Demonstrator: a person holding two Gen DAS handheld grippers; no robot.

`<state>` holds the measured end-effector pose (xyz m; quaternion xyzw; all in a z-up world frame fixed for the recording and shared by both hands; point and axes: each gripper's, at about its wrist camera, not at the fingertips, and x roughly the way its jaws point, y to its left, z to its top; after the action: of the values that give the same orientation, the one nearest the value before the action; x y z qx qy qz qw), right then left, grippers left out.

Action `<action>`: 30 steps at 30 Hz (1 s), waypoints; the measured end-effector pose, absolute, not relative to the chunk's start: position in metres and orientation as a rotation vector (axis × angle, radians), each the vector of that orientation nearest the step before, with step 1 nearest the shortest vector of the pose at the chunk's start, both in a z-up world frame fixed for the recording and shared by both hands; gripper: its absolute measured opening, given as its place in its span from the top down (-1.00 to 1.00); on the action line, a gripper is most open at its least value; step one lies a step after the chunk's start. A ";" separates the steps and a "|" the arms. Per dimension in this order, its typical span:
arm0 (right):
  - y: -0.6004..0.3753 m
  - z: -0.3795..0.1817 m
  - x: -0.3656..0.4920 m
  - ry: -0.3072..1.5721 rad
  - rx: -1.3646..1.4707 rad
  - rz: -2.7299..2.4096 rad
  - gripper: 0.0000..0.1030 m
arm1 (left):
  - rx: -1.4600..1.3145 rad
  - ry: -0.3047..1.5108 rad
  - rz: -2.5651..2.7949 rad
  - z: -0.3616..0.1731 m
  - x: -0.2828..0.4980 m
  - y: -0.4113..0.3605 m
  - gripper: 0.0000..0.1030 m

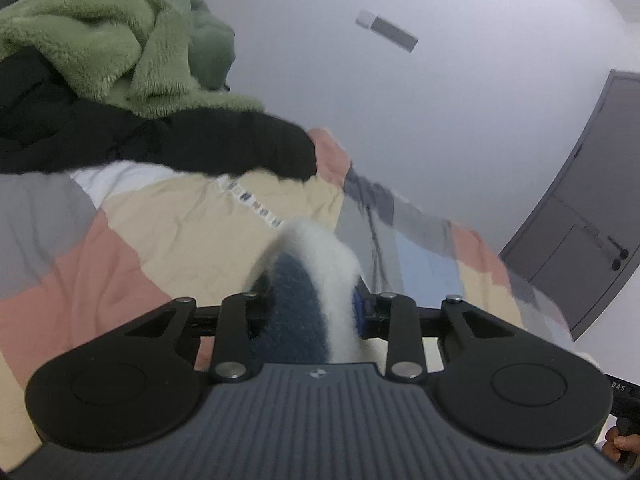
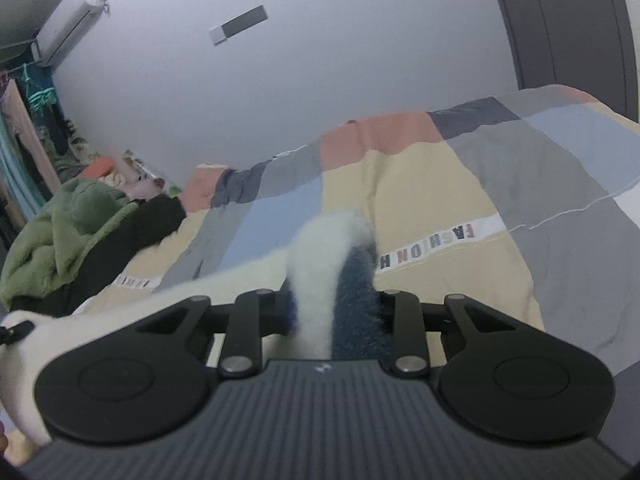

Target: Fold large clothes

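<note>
My left gripper is shut on a fuzzy white and dark blue garment, held up above the bed. My right gripper is shut on another part of the same fuzzy white and blue garment; white fabric trails from it to the lower left of the right wrist view. The fingertips of both grippers are hidden by the fabric. The frames are motion-blurred.
A patchwork quilt in beige, pink, grey and blue covers the bed; it also shows in the left wrist view. A pile with a green fleece and a black garment lies at one end. A grey door and white wall stand behind.
</note>
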<state>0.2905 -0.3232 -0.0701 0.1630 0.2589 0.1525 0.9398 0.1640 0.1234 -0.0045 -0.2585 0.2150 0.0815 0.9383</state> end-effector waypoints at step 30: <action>-0.306 -0.057 0.260 0.454 0.239 0.209 -0.52 | -0.502 0.433 0.098 0.026 0.095 0.076 -0.58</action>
<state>0.2599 -0.3057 -0.0568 0.1178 0.2243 0.1029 0.9619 0.0949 0.0765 0.0257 -0.2465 0.2126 0.0482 0.9443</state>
